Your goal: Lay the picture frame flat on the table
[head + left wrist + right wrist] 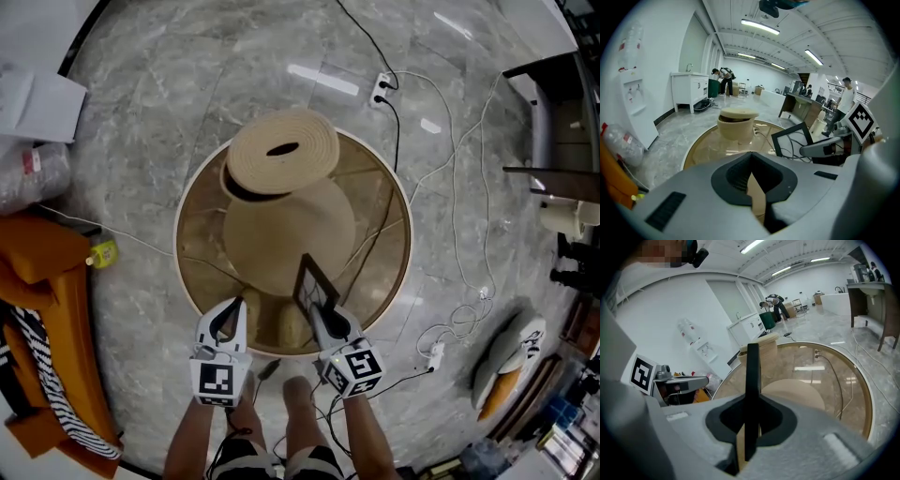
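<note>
Right claw (320, 317) clamped narrow on the lower edge of the picture frame (315, 284). The frame stands on edge between its pads, edge-on in the right gripper view (752, 376), over the near rim of the round glass tabletop (199, 234). Contact with the glass unclear. Left claw (225, 324) closed, empty, just beside.

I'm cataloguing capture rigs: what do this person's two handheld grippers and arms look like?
The left gripper and right gripper match: light grey moulded bodies, black-lined jaws, and at the back a white cube printed with black square markers. The forearms are bare, with no sleeves in view.
</note>
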A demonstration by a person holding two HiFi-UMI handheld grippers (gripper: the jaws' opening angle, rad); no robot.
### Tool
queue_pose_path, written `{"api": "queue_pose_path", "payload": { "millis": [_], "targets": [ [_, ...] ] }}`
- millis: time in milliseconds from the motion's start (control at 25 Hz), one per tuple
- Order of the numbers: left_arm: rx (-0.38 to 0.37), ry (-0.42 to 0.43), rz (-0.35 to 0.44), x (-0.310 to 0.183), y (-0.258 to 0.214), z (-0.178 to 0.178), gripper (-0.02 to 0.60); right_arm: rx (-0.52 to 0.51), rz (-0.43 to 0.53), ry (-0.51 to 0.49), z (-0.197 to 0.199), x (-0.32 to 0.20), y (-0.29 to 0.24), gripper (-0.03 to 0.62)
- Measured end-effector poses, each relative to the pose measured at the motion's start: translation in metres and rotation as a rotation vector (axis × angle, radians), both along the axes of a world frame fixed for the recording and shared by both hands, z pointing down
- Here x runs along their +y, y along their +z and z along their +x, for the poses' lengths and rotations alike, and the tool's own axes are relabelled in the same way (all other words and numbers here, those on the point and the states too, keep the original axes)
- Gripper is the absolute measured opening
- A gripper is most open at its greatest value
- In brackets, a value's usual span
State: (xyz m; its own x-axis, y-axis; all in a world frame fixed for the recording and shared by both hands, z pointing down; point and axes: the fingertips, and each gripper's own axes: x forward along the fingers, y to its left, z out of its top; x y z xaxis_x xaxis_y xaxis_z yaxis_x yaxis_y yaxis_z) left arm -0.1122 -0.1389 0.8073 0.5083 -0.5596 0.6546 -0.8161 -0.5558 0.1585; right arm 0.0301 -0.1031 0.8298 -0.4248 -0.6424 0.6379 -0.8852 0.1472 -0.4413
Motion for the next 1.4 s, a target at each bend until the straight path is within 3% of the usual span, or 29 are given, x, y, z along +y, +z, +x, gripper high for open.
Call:
{"api": "queue_pose_path", "payload": {
  "millis": [560, 1400],
  "targets": [
    [0.004, -0.01, -0.023, 0.007, 0.041, -0.001, 0.017, -0.06, -0.006, 0.045, 0.002, -0.006, 0.035, 0.043],
    [0.028, -0.037, -0.082, -0.004, 0.061, 0.026, 0.017, -0.159, -0.078, 0.149, 0.033, -0.034, 0.086, 0.107]
  ]
}}
